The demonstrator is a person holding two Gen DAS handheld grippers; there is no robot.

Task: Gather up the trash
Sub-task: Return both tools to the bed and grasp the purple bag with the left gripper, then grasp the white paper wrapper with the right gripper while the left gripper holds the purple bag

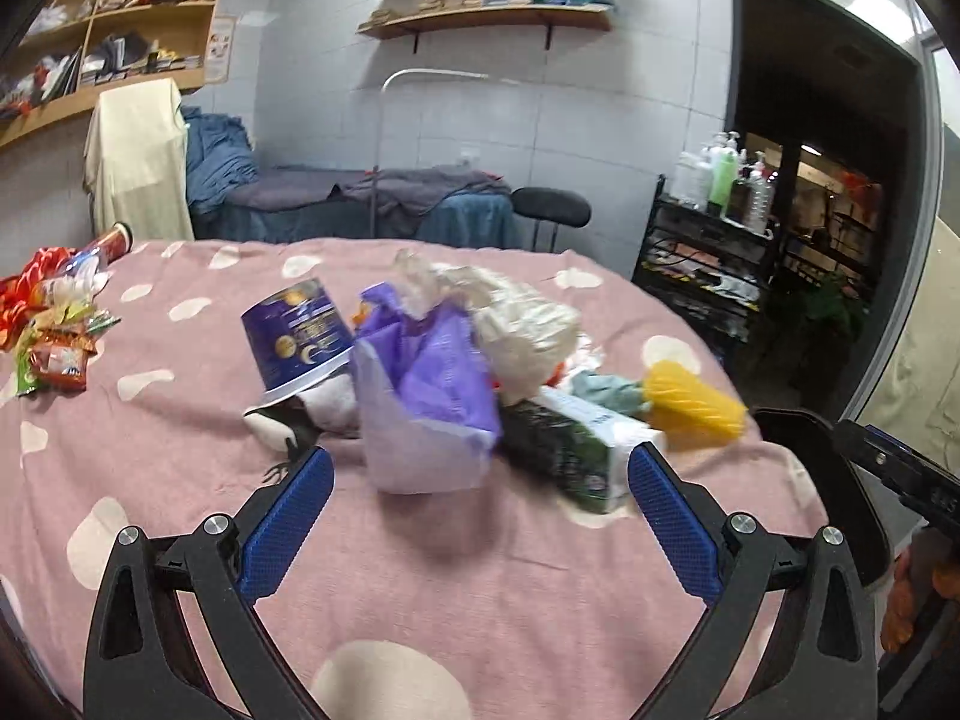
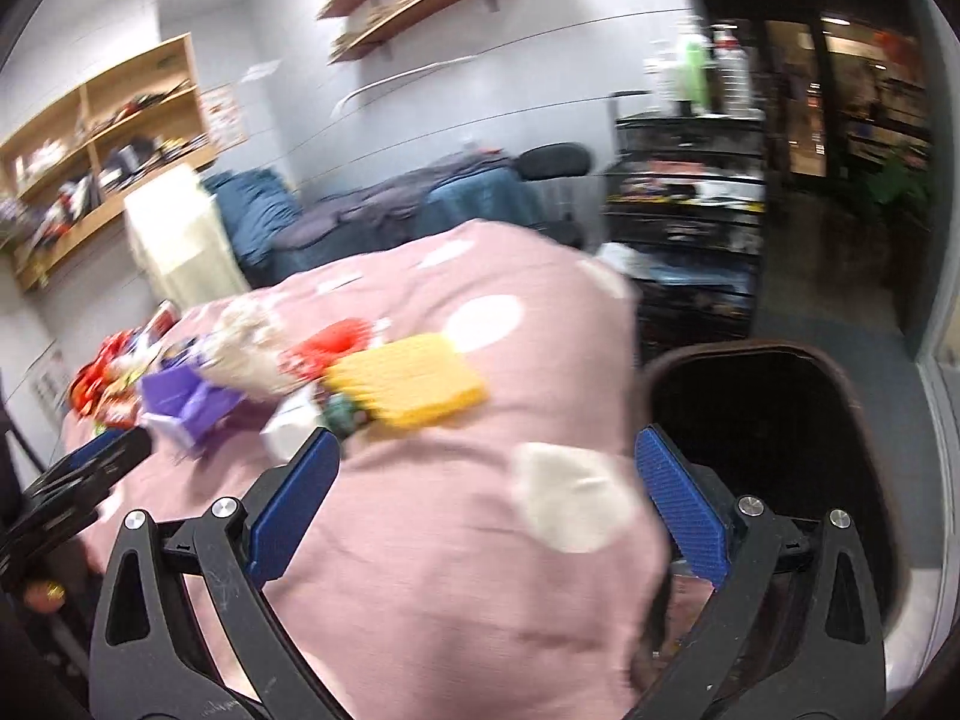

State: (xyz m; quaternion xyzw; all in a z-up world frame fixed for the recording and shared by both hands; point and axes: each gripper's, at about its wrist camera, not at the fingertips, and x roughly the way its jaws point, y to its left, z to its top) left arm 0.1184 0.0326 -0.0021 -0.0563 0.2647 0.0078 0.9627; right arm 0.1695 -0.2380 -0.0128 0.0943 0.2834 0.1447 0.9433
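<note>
On the pink cloth with white blotches (image 1: pixel 480 588) that covers the bench, the trash lies in two groups. At the far left edge sits a heap of red and green snack wrappers (image 1: pixel 51 348), with a red tube-shaped can (image 1: pixel 114 240) on its side behind them. Well apart from these, in the middle, is the main pile: a dark blue paper cup (image 1: pixel 297 333) tipped over, printed with gold moons and lettering too blurred to read, resting on a black-and-white crumpled piece (image 1: pixel 282 426). Just beside it stands a purple and white paper bag (image 1: pixel 426 414), with a crumpled white plastic bag (image 1: pixel 528 324) behind it. Right of that lie a white carton with dark green print (image 1: pixel 576 450), a scrap of teal cloth (image 1: pixel 600 387) and a ribbed yellow piece (image 1: pixel 690 402).

The left tongs (image 1: pixel 480 516) are spread wide and hold nothing, their blue pads (image 1: pixel 288 522) just short of the purple bag. The right tongs (image 2: pixel 489 504) are likewise wide apart and empty, over the cloth's right edge. A dark bin (image 2: pixel 774 414) stands just beside that edge, its mouth open. The right view is blurred.
</note>
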